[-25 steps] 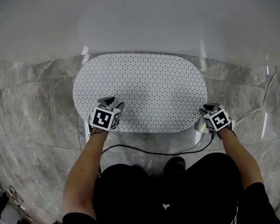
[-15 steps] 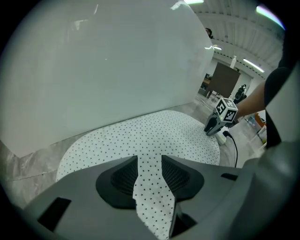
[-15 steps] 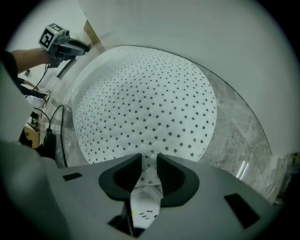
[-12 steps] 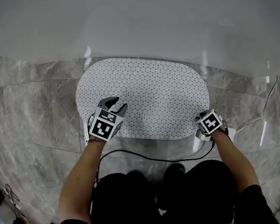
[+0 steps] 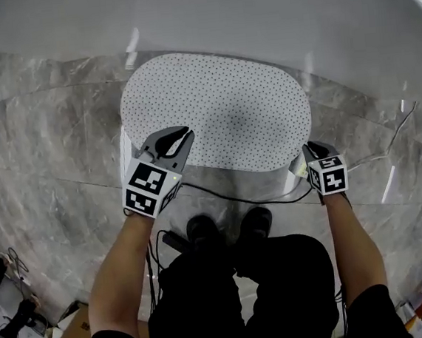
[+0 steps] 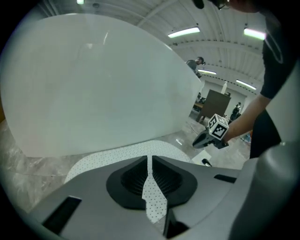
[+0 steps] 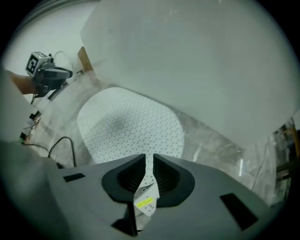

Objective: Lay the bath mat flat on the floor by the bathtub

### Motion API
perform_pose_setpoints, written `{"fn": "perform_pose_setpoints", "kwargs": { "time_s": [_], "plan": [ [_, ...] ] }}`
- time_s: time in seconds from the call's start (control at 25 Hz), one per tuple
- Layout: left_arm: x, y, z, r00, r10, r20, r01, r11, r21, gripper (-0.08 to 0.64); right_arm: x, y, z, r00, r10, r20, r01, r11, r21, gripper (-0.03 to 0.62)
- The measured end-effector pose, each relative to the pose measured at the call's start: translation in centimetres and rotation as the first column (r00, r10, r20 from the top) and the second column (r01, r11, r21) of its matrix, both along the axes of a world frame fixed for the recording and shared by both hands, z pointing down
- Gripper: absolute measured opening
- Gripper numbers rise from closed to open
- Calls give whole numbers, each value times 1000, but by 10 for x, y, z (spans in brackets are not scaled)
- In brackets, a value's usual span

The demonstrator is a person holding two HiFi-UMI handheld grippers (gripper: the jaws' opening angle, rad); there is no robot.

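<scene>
The white, black-dotted oval bath mat [image 5: 217,112] lies beside the bathtub [image 5: 256,19], its near edge raised off the marble floor. My left gripper [image 5: 172,137] is at the mat's near left edge. In the left gripper view its jaws are closing, with a strip of mat [image 6: 151,192] pinched between them. My right gripper [image 5: 307,149] is at the near right corner. Its jaws are closing too, and the right gripper view shows the mat's edge with a yellow label [image 7: 144,202] squeezed between the pads. The far part of the mat [image 7: 131,126] rests on the floor.
The white tub wall [image 6: 93,89] rises just behind the mat. A black cable [image 5: 221,195] runs across the floor under the near edge, by the person's shoes [image 5: 228,226]. Grey marble floor [image 5: 38,144] lies to both sides, and clutter sits at the lower left corner [image 5: 11,325].
Both grippers have closed on the mat's near edge and lifted it; a shadow now shows under that edge. The left gripper was wide open a second ago.
</scene>
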State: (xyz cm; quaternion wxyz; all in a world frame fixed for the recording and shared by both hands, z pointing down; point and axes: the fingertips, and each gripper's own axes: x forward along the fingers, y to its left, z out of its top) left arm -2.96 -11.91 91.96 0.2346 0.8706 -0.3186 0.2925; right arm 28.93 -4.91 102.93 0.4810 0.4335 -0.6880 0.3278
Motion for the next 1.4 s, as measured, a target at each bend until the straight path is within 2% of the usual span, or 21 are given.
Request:
{"fn": "perform_pose_setpoints", "kwargs": {
  "time_s": [0.08,0.16,0.2,0.28,0.4,0.48,0.56,0.64,0.84,0.92,1.0,1.12,1.28,1.4],
  "plan": [
    [12,8,-44,996,53,-69,-53,999,-4,35,14,-15,-44,994,105,-2,-104,990,90,60],
    [21,15,-93,984,77,-163,-82,996,-24,32,18,-22,-84,980,192,60,-198,972,123,52],
    [23,17,-117,978,77,-193,-84,996,-29,28,16,-22,-103,975,204,86,-214,968,130,49],
    [23,22,-163,975,63,-215,-69,997,-23,25,8,-19,-144,979,177,102,-191,971,145,46],
    [15,25,-228,985,25,-170,-24,1000,2,21,-14,-21,-216,983,133,128,-155,971,183,44],
    [11,28,-267,991,6,-133,-5,1000,7,18,-32,-21,-267,972,139,191,-177,964,200,41],
    [17,35,-303,990,-8,-140,4,1000,-24,18,-49,-20,-321,958,135,253,-192,957,217,40],
    [25,45,-339,989,-37,-145,29,998,-53,18,-64,-17,-376,956,103,275,-176,950,256,37],
    [21,47,-425,979,-180,-92,175,983,-56,11,-97,-19,-491,954,2,300,-113,929,354,35],
    [21,54,-455,981,-177,-74,174,984,-42,11,-108,-12,-525,947,-18,322,-104,927,359,35],
    [25,63,-482,988,-139,-66,138,990,-22,11,-118,1,-550,936,-28,350,-100,934,342,35],
    [33,73,-523,991,-105,-85,107,994,14,11,-124,22,-583,926,-38,375,-94,940,328,37],
    [39,71,-578,986,-131,-101,139,987,80,11,-113,34,-625,912,1,410,-149,933,329,35],
    [45,74,-613,983,-134,-126,151,980,128,11,-109,47,-650,909,-9,418,-145,931,336,35]
  ]
}}
